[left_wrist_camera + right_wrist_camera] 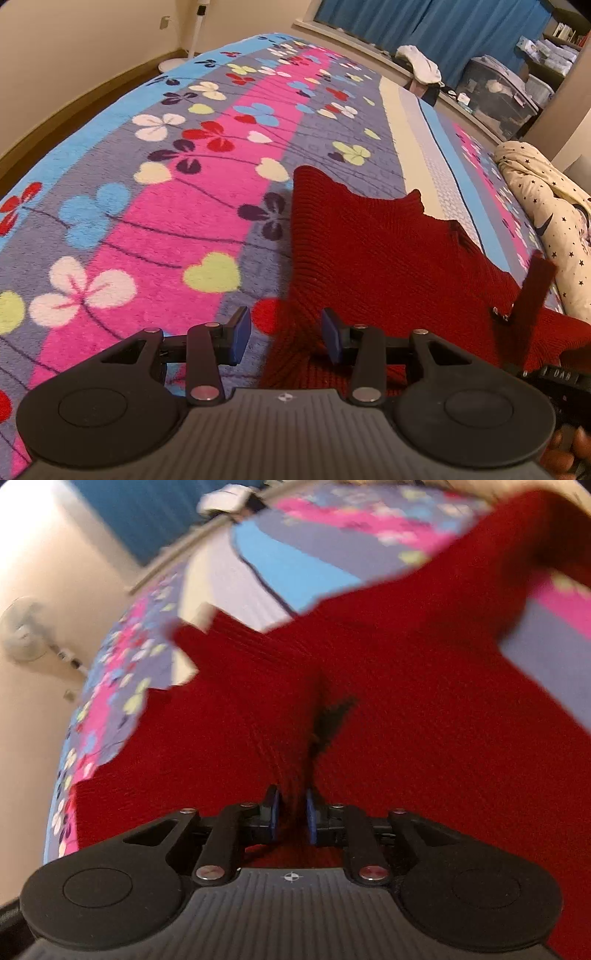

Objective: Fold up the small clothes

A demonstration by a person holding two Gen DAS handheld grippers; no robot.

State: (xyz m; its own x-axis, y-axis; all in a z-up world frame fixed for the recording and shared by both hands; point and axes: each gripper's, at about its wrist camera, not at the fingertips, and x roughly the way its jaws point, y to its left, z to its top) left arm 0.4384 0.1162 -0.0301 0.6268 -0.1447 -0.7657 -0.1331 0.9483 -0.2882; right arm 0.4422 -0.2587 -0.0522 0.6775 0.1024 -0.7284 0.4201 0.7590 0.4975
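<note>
Tongs (291,814) pinch red knit (388,709).

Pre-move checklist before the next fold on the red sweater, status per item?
1. Right hand-held gripper pinching the red sweater: ok, fabric is bunched between its nearly shut pads.
2. Left hand-held gripper holding cloth: not ok, jaws are open, astride the sweater's edge, nothing clamped.
3. Sweater lying flat: not ok, a crease runs up from the right grip.
4. Room on the flowered blanket to the sweater's left: ok.
5. Star-print bedding clear of the sweater: ok, it lies apart along the right side.
6. Right view sharp enough to judge edges: not ok, blurred.
</note>
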